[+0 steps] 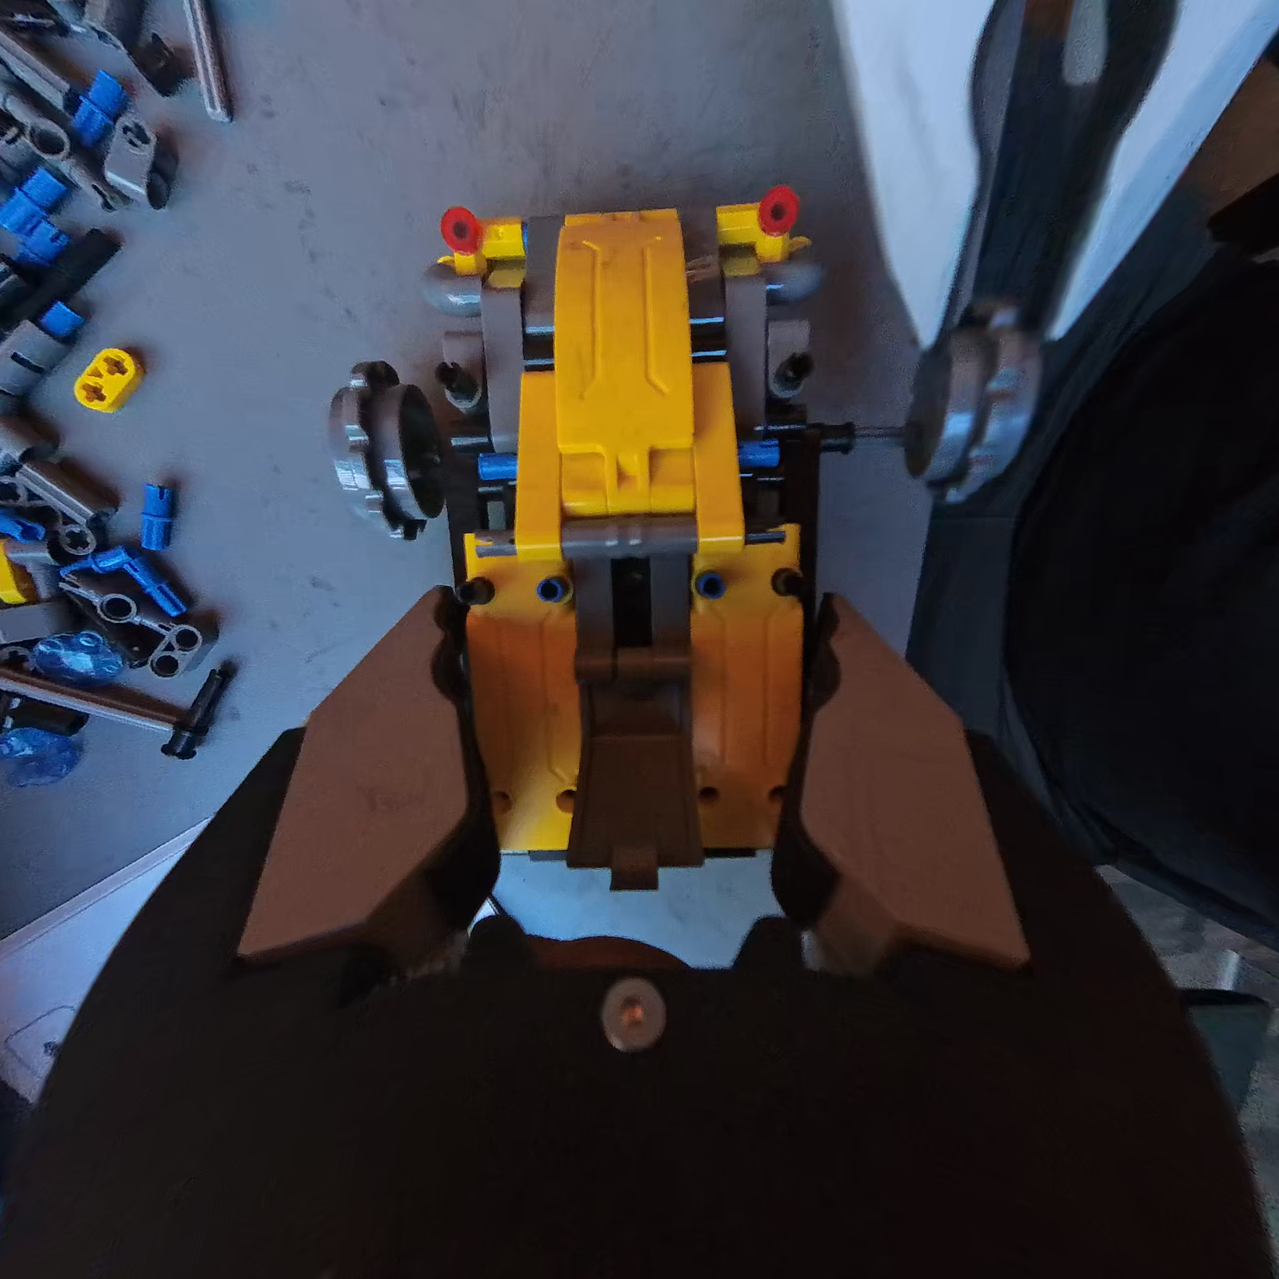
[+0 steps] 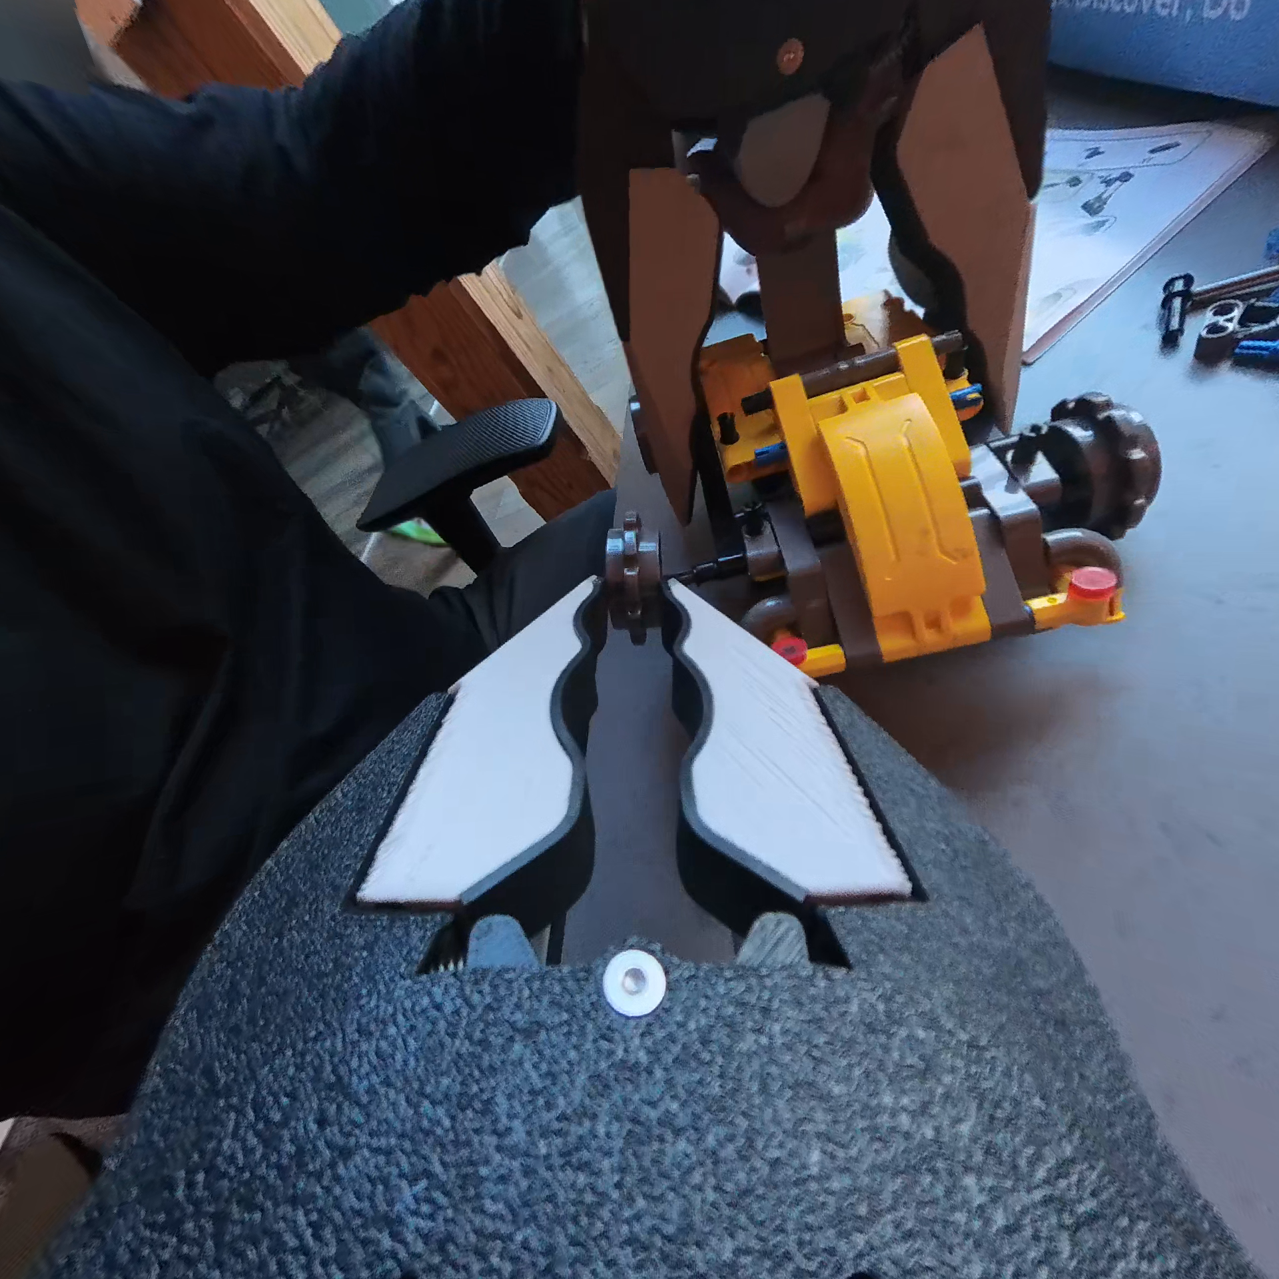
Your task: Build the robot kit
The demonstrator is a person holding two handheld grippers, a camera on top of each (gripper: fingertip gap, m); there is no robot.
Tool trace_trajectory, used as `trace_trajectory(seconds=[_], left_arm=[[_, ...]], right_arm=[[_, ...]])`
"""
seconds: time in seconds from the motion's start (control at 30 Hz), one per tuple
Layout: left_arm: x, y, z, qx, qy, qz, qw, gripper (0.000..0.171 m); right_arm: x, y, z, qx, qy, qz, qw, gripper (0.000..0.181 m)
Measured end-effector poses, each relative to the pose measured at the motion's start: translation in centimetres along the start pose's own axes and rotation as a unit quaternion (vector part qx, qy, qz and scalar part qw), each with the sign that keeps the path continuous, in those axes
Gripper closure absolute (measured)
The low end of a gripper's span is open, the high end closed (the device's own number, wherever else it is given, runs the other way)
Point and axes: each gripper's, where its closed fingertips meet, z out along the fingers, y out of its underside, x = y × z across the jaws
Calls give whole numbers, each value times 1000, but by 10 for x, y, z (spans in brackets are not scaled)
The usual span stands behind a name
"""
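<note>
**Yellow brick vehicle clamped at its rear; small sprocket held at its axle**

The left tongs (image 1: 633,727) are clenched on the rear body of the yellow and grey plastic brick-built vehicle (image 1: 623,429), one finger on each side panel. The vehicle sits on the grey bench (image 1: 311,277), near its edge. A large grey toothed wheel (image 1: 387,450) is mounted on the vehicle's left side. On the opposite side a thin black axle (image 2: 713,571) projects outward.

The right tongs (image 2: 633,599) grasp a small dark toothed sprocket (image 2: 631,581) between the fingertips, at the tip of that axle; whether it is seated on the axle cannot be told.

Loose blue, grey and black brick parts (image 1: 83,484) lie scattered on the bench to the vehicle's left, with a small yellow connector (image 1: 109,381) among them. A printed instruction sheet (image 2: 1107,207) lies beyond the vehicle.
</note>
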Motion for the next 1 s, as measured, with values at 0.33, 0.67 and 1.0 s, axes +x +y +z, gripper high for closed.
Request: trace_trajectory(seconds=[0.33, 0.67, 1.0], left_arm=[[2, -9, -13, 40, 109, -68, 991, 73], [9, -12, -19, 72, 173, -103, 977, 73], [9, -12, -20, 75, 185, -106, 974, 73]], right_arm=[[-17, -24, -16, 22, -45, 7, 999, 167], [-11, -40, -16, 32, -69, 40, 996, 166], [-6, -43, -12, 16, -71, 48, 996, 166]])
